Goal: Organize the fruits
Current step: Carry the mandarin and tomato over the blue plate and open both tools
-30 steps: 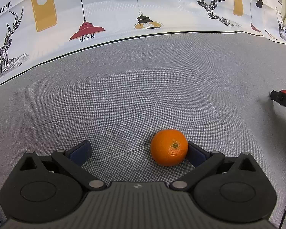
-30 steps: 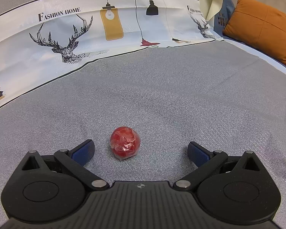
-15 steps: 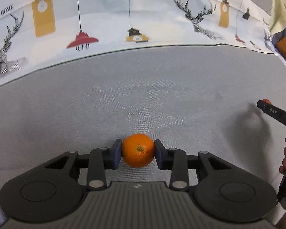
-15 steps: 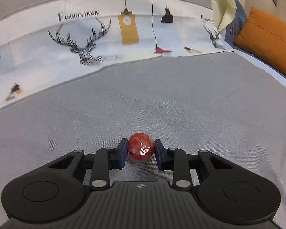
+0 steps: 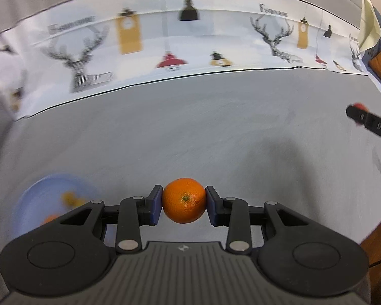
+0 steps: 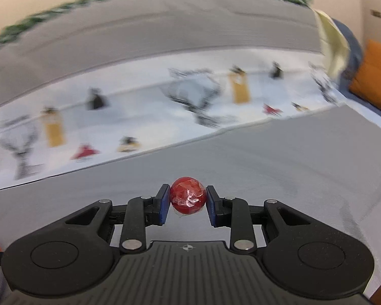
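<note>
the mandarin [image 5: 184,200] sits between the pads of the left gripper [image 5: 184,204], above the bedspread [image 5: 216,132]. a plate [image 5: 33,193] holding fruit pieces lies lower left. the right gripper [image 6: 188,203] clamps a wrapped round fruit [image 6: 188,198]; a cushion [image 6: 376,89] lies far right.

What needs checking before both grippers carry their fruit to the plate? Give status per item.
1. Left gripper grip: blue pads press both sides of the orange, centred. Ok.
2. Right gripper grip: pads clamp the plastic-wrapped red fruit. Ok.
3. Wrap on the red fruit: a loose fold hangs below it; slip risk. Cannot tell.
4. Destination: blue plate lies at lower left in the left wrist view, with fruit already on it; free space too blurred to judge. Cannot tell.
5. Spacing between grippers: the right one shows at the far right edge of the left view, well apart. Ok.
</note>
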Tool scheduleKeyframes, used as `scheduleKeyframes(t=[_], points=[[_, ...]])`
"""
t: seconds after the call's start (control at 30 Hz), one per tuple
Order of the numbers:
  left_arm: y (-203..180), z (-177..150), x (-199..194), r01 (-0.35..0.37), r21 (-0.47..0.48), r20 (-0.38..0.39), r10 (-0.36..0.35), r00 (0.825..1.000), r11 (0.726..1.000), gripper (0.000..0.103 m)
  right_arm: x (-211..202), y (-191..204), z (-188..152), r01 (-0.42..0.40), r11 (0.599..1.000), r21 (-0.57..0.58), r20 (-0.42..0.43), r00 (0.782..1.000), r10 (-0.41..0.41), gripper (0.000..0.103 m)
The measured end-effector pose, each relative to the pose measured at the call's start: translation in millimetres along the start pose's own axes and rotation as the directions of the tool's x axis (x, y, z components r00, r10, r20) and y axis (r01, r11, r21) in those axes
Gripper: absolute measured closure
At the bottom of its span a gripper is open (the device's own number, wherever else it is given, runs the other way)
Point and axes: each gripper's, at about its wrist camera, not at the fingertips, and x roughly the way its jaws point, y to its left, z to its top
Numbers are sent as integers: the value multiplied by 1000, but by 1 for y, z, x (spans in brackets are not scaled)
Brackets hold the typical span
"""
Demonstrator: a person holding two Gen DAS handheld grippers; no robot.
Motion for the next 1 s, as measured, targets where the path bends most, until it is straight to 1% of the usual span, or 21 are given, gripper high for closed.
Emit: scheduleKeyframes(t=[0.1, 0.2, 0.27, 0.33, 0.4, 0.5, 0.63, 0.67, 0.77, 0.83, 1.0], points=[[30, -27, -36, -50, -19, -17, 50, 999, 999, 63, -42, 36, -6, -89, 995, -44, 5, 996, 89, 72], [59, -51, -72, -92, -49, -16, 91, 996, 995, 63, -81, 73, -17, -183, 979, -85, -22, 983, 182, 72], [78, -68, -97, -114, -66, 2, 115, 993, 991, 63, -104, 95, -27, -238, 966, -100, -51, 971, 234, 72], [93, -84, -118, -132, -82, 21, 135, 991, 988, 63, -128, 117, -38, -302, 947, -109, -85, 952, 293, 72], [106, -102, -139, -142, -99, 37, 147, 989, 985, 63, -151, 137, -49, -351, 928, -123, -113, 934, 338, 72], [117, -127, -162, -146, -115, 47, 153, 987, 982, 63, -184, 162, -65, -405, 900, -163, -142, 912, 385, 72], [125, -159, -180, -132, -137, 44, 139, 989, 982, 63, -221, 186, -86, -460, 858, -228, -184, 886, 426, 72], [126, -167, -183, -126, -140, 42, 133, 990, 982, 63, -228, 191, -92, -467, 849, -245, -192, 882, 430, 72], [128, -187, -189, -117, -147, 37, 124, 992, 982, 63, -244, 202, -108, -474, 827, -303, -212, 879, 426, 72], [131, -198, -191, -111, -157, 33, 118, 993, 981, 63, -250, 207, -114, -475, 822, -313, -224, 878, 422, 71], [140, -206, -198, -101, -195, 48, 112, 993, 976, 63, -262, 214, -116, -472, 812, -345, -218, 881, 419, 71]])
